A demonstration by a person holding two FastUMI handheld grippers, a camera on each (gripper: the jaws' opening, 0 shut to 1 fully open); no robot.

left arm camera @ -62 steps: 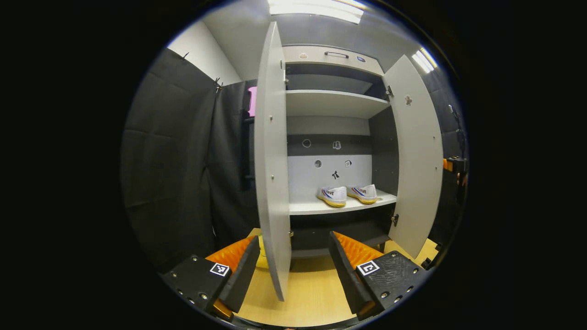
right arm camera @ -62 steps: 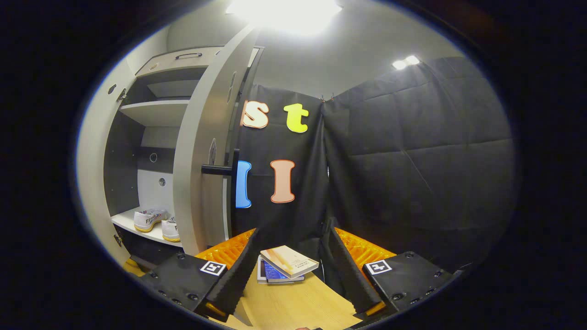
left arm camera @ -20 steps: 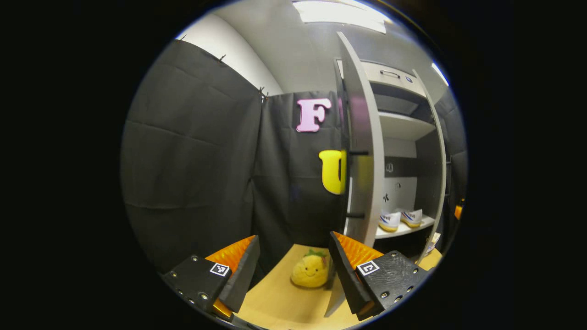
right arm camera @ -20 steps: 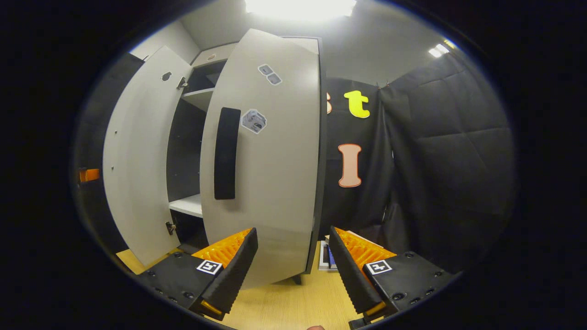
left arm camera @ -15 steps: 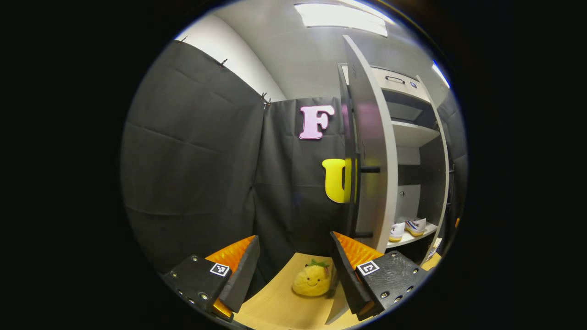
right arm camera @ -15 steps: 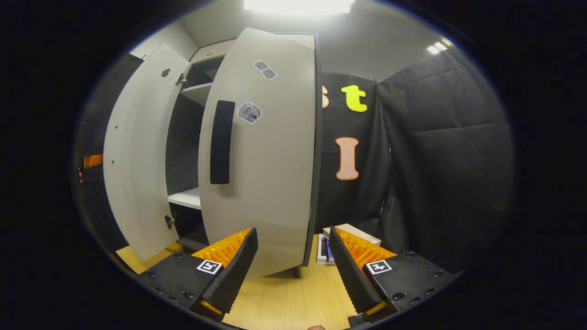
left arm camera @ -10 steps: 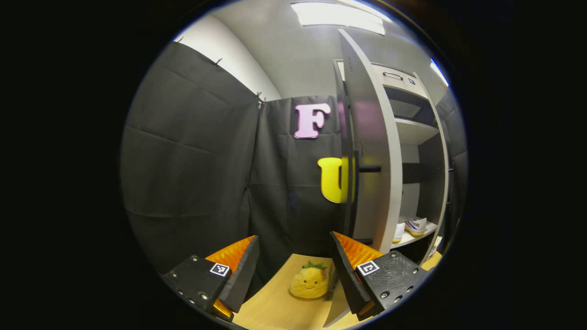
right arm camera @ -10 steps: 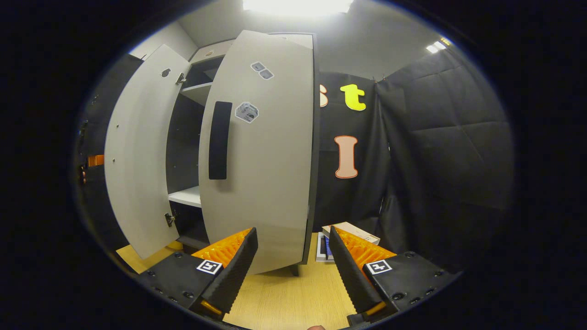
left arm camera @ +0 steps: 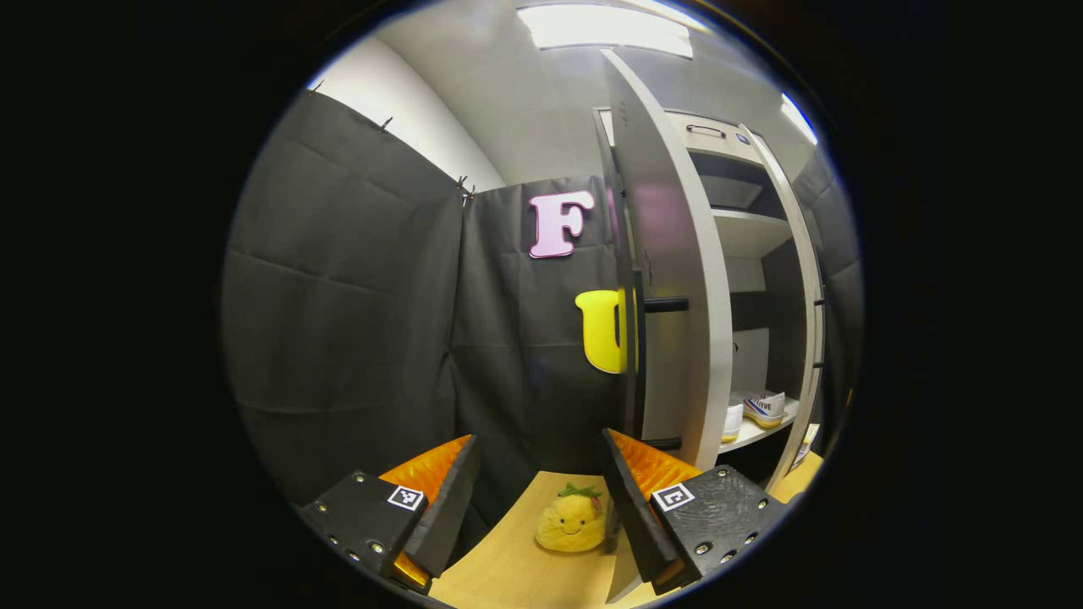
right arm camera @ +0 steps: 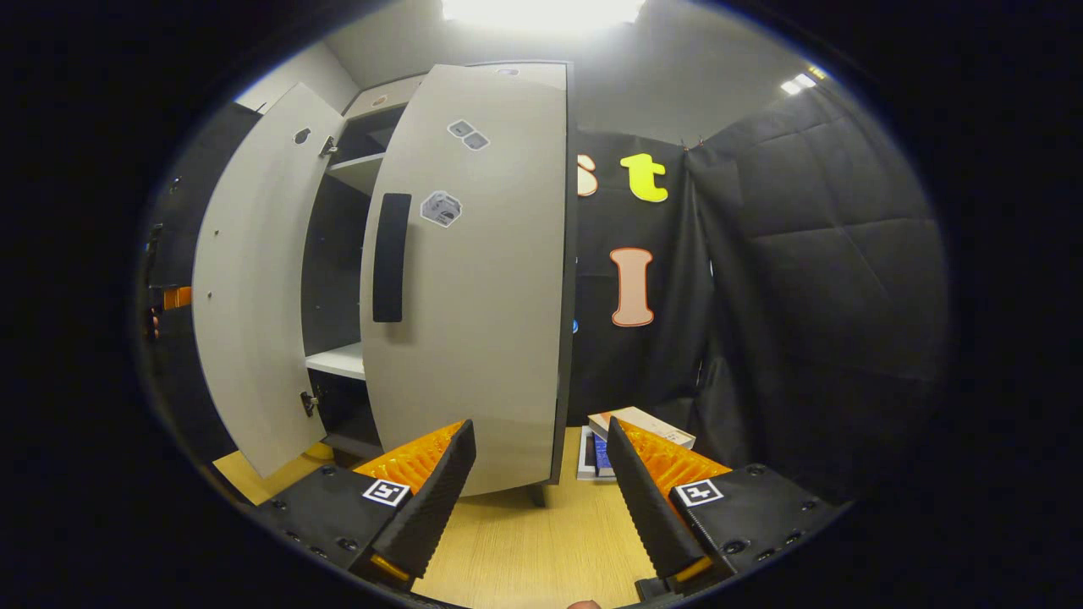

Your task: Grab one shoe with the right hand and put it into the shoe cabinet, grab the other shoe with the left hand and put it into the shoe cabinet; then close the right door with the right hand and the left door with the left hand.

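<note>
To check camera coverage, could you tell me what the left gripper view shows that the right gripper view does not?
Left gripper view: the two shoes on a shelf, and a yellow plush toy on the floor. Right gripper view: stickers on the right door and books. Both: the shoe cabinet, its doors not yet closed.

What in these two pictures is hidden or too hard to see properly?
- Shoes, left gripper view: the left door covers most of the nearer one.
- Books, right gripper view: partly behind the right gripper's finger; covers too small.
- Stickers on the right door: too small to make out.
</note>
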